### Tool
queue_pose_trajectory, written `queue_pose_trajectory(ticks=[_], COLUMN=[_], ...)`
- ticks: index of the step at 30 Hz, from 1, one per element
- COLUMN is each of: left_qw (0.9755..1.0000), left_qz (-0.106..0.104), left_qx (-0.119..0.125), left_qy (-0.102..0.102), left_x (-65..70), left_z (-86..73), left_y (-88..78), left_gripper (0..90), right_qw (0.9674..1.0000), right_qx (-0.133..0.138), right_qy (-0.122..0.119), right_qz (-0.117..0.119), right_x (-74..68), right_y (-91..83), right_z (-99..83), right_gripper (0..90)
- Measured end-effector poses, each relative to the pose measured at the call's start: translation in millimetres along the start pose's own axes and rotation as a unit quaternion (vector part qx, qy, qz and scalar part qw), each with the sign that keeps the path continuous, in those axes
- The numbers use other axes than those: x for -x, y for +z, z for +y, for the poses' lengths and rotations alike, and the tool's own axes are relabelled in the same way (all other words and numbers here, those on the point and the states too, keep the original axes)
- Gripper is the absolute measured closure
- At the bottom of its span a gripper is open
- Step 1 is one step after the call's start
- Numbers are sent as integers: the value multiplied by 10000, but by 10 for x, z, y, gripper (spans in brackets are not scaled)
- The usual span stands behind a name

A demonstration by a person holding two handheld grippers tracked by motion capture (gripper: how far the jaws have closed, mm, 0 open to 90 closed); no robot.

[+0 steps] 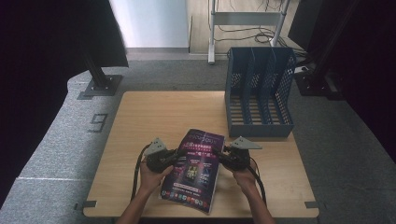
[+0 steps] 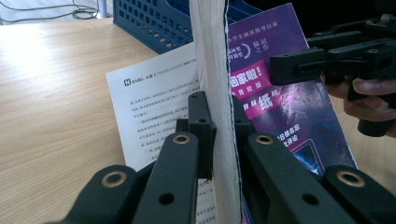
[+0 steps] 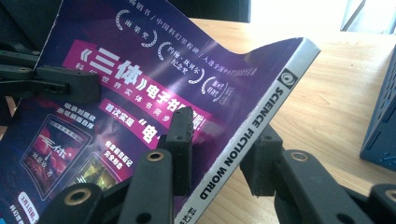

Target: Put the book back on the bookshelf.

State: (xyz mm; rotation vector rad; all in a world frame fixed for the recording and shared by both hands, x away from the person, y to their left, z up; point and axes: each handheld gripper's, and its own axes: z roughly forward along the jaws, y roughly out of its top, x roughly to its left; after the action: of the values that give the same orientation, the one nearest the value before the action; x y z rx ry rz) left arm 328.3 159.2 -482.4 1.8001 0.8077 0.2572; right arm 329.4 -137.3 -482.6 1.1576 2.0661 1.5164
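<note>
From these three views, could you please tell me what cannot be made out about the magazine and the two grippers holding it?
- Magazine: the small cover print is too small to read in the high view.
- Loose printed sheet: its lower part is hidden behind the left gripper in the left gripper view.
- Right gripper: the pad under the spine is hidden by the magazine in the right gripper view.
- Blue file rack: cut off by the edge in both gripper views.
</note>
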Motion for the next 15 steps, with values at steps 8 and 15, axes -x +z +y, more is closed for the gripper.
queue_pose_trajectory(ticks=[8, 15], left_qw=[9998, 9996], left_qz=[-21, -68], left_qx=[161, 242], left_qy=[99, 153], left_x=[30, 51], left_z=[44, 81], left_y=[-25, -24], left_gripper=[855, 855], right_qw=[9998, 9993], right_qx=[175, 345], right_qy=[-46, -118], right_qz=[-25, -67], right_x=[-19, -44], right_y=[-62, -151], right_z=[63, 134], right_gripper=[685, 702])
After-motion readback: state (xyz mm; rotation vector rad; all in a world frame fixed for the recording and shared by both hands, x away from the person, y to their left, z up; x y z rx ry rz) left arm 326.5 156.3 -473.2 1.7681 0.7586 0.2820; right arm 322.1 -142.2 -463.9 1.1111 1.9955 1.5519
